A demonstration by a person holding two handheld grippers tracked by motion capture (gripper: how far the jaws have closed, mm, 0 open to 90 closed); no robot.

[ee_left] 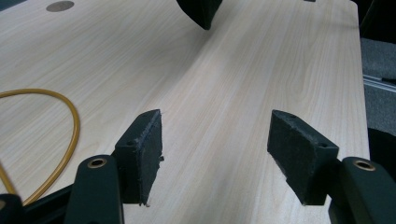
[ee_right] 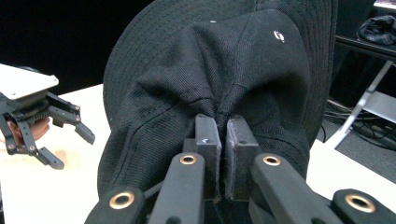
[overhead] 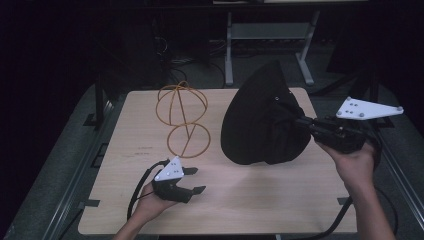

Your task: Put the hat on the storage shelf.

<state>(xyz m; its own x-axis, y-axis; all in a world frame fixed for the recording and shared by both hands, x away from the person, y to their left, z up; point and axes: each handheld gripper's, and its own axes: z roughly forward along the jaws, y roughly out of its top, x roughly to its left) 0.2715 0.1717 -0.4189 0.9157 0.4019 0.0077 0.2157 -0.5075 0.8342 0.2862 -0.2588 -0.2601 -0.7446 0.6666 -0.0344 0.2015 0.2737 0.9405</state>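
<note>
Pale wood-grain table (overhead: 240, 200) runs under everything I can see from the high view. At the near left my left gripper (overhead: 196, 180) sits low over the tabletop in my hand (overhead: 150, 202), its cable (overhead: 137, 187) looping back toward the near edge. In the left gripper view (ee_left: 215, 154) its jaws stand spread wide with bare wood between them and nothing held.

Just beyond it, toward the far left of the table, stands a yellow wire frame (overhead: 182, 117): a round ring lies flat on the wood and a cage of hoops rises above it. One curve of that wire (ee_left: 70, 135) shows at the left of the left gripper view, lying on the table beside the left jaw without touching it.

Right of the frame is a black hat (overhead: 262, 120) with a wide brim, tipped up on edge, its lower brim resting on the table. My right gripper (overhead: 302, 121) reaches into it from the right, held by my right hand (overhead: 356, 162). In the right gripper view (ee_right: 223, 140) the jaws are pressed together with a fold of the hat's crown (ee_right: 243, 70) pinched between them.
</note>
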